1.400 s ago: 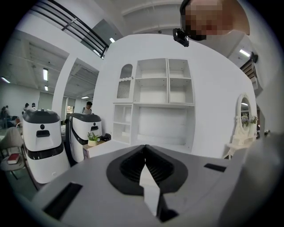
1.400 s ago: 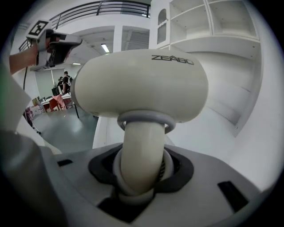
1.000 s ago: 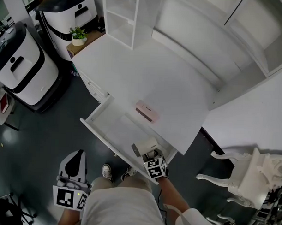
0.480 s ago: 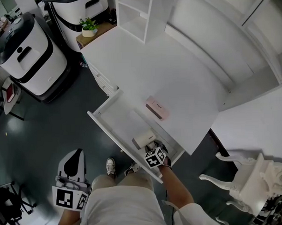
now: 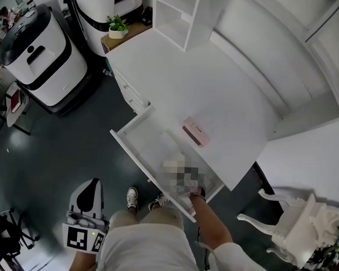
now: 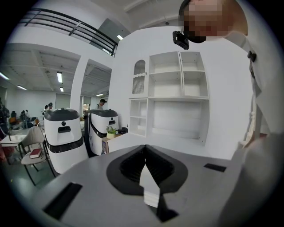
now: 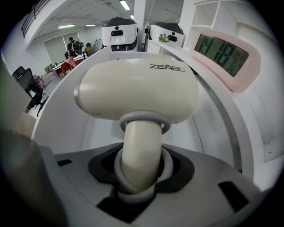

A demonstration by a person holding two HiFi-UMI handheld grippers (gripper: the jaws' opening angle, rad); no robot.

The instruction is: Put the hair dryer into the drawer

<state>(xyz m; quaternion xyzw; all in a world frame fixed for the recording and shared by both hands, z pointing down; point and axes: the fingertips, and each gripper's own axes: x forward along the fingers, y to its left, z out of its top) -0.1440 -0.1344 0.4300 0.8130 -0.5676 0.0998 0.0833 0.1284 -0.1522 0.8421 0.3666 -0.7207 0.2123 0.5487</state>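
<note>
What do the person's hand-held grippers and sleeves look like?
The left hand-held gripper and the right hand-held gripper are grey with black jaw pads. The left carries a white cube with black square markers. The right sleeve is white.

The left gripper (image 5: 91,186) hung low beside the person's left hip. Its marker cube (image 5: 80,238) faced up towards the head camera, and its fingers (image 6: 131,166) pointed forward, roughly level. In the left gripper view those fingers were pressed together along one line with nothing between them. The right arm (image 5: 212,225) reached forward and down out of a white sleeve (image 5: 231,263), the forearm bare. In the right gripper view the right gripper (image 7: 139,166) was clamped on the handle of the hair dryer (image 7: 137,88), with one dark finger on each side of it. The person stood upright, with both shoes (image 5: 132,197) showing just ahead of the torso.
</note>
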